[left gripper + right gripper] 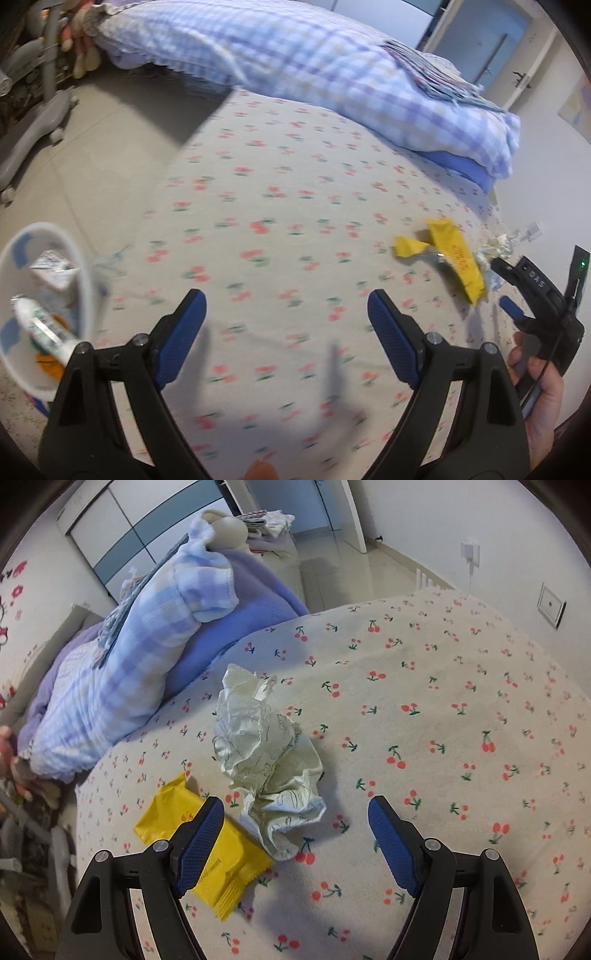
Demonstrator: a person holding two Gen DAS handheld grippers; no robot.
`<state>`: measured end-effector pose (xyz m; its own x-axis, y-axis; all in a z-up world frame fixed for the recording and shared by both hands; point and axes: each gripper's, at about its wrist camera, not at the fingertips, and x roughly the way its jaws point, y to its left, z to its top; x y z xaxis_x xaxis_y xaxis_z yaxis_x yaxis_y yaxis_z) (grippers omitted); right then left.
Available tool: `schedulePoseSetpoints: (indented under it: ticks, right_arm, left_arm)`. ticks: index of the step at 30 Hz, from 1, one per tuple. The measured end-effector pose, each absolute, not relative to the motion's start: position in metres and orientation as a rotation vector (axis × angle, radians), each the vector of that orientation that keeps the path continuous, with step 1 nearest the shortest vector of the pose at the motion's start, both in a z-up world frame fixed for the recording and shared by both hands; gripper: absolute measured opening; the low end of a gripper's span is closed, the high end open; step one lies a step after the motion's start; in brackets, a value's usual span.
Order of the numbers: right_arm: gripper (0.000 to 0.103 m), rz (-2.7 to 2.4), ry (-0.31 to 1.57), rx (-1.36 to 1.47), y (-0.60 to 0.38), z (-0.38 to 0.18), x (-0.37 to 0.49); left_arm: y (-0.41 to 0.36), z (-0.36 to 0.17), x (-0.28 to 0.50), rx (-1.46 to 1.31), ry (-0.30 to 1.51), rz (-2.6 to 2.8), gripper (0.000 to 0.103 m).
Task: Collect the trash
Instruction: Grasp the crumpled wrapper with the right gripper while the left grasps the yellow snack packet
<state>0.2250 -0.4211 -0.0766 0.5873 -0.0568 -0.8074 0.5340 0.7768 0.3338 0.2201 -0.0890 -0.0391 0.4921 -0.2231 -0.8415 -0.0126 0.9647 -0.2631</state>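
Just ahead of the wide-open right gripper (295,830), paper wad (269,760) runs lengthwise away; open left gripper (286,317) sits farther off.

Left gripper (286,308): jaws spread wide, blue-padded fingers (184,332) apart with nothing between them, pointed forward and slightly downward. Right gripper (295,818): jaws likewise wide apart, nothing clamped, angled downward. In the left wrist view, the person's right hand (541,391) is wrapped around the right gripper's handle, bare skin visible.

Soft daylight, left view motion-blurred, fisheye edges
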Motion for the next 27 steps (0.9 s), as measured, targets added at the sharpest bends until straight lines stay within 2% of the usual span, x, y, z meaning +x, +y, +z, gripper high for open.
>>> schedulePoseSetpoints:
  ticks: [2, 3, 4, 5, 14, 23, 25, 27]
  right_arm:
    - [0.072, -0.339, 0.878, 0.597, -0.422, -0.078, 0.229]
    - [0.060, -0.322, 0.880, 0.591, -0.423, -0.079, 0.231]
    - [0.039, -0.296, 0.890, 0.583, -0.423, -0.080, 0.233]
    - [0.034, -0.274, 0.900, 0.577, -0.423, -0.080, 0.234]
    - [0.031, -0.269, 0.933, 0.529, -0.453, -0.061, 0.195]
    - [0.031, -0.252, 0.937, 0.461, -0.475, -0.045, 0.150]
    - [0.031, -0.250, 0.950, 0.453, -0.478, -0.044, 0.144]
    - [0.031, -0.253, 0.956, 0.447, -0.481, -0.044, 0.140]
  left_arm:
    - [-0.106, -0.044, 0.222, -0.260, 1.049, -0.168, 0.089]
    - [-0.115, -0.047, 0.223, -0.268, 1.047, -0.192, 0.089]
    - [-0.123, -0.049, 0.223, -0.274, 1.045, -0.213, 0.089]
    - [-0.132, -0.051, 0.223, -0.280, 1.040, -0.236, 0.089]
    - [-0.199, -0.062, 0.221, -0.328, 0.999, -0.431, 0.071]
    - [-0.239, -0.081, 0.227, -0.450, 1.033, -0.563, 0.057]
    - [-0.245, -0.081, 0.232, -0.466, 1.046, -0.573, 0.052]
    - [-0.250, -0.083, 0.238, -0.473, 1.080, -0.562, 0.039]
